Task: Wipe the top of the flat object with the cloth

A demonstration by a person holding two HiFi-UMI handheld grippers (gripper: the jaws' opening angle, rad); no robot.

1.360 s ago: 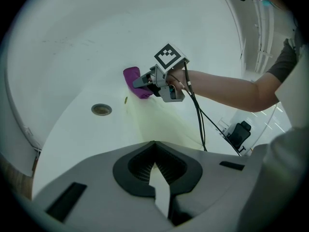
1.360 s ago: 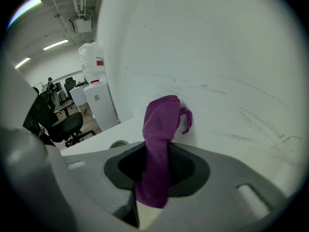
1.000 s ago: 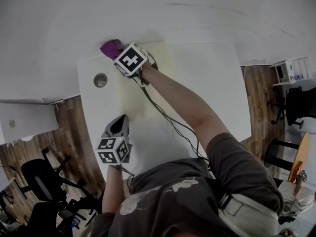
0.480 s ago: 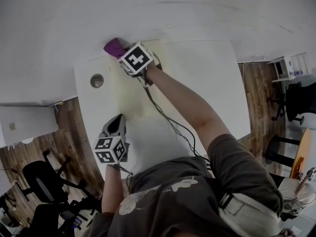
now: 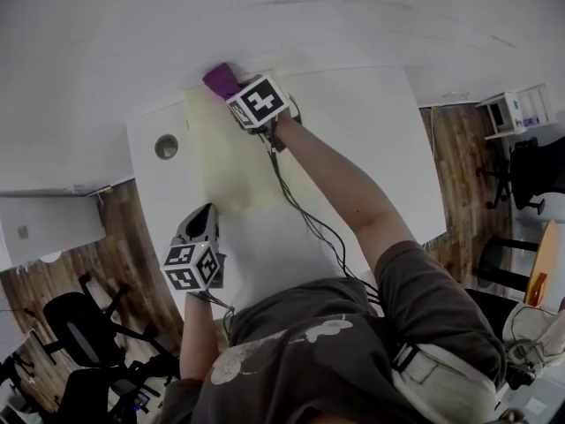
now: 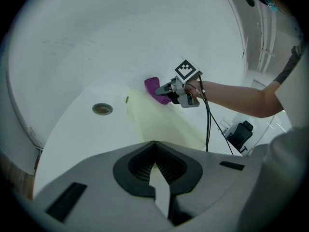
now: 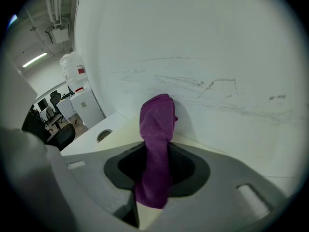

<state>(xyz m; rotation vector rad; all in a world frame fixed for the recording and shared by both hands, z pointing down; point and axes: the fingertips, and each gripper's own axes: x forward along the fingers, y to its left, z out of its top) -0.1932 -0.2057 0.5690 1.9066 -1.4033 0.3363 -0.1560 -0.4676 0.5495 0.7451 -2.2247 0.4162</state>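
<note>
Left gripper (image 5: 205, 228): It was nearest the person, at about 7 o'clock in the head view, beside the near left edge of the flat object. Its jaws were drawn together with nothing between them. Whether it touched the sheet could not be told. It looked idle, and it could usefully have been pressed on that near edge to stop the sheet creeping.

Flat object (image 5: 231, 170): This was a pale yellowish sheet lying flat on the white table (image 5: 380, 140). It ran from the person out toward 12 o'clock, almost to the wall.

Cable (image 5: 309, 223): A dark lead trailed from the right gripper back along the forearm and over the sheet. It would be best kept lifted clear so it did not drag across the wiped area.

Cable hole (image 5: 166, 146): A round hole sat in the table at 9 o'clock of the sheet's far half, just off its edge.

Right gripper (image 5: 237, 90): It was at full arm's reach over the sheet's far left corner, at about 11 o'clock. Its jaws were clamped on the cloth.

Cloth (image 5: 221, 79): This was a purple folded wad. It stuck out past the jaw tips toward 11 o'clock, at the corner where the sheet met the wall.

Wall (image 7: 203, 42): It was white and faintly scuffed, directly beyond the cloth.

Step in hand: It was judged to be wiping along the far edge. To do it well, the cloth probably needed to be tilted down so its broad side lay on the sheet. Strokes would then be drawn back toward 6 o'clock in overlapping lanes with light, even pressure.
</note>
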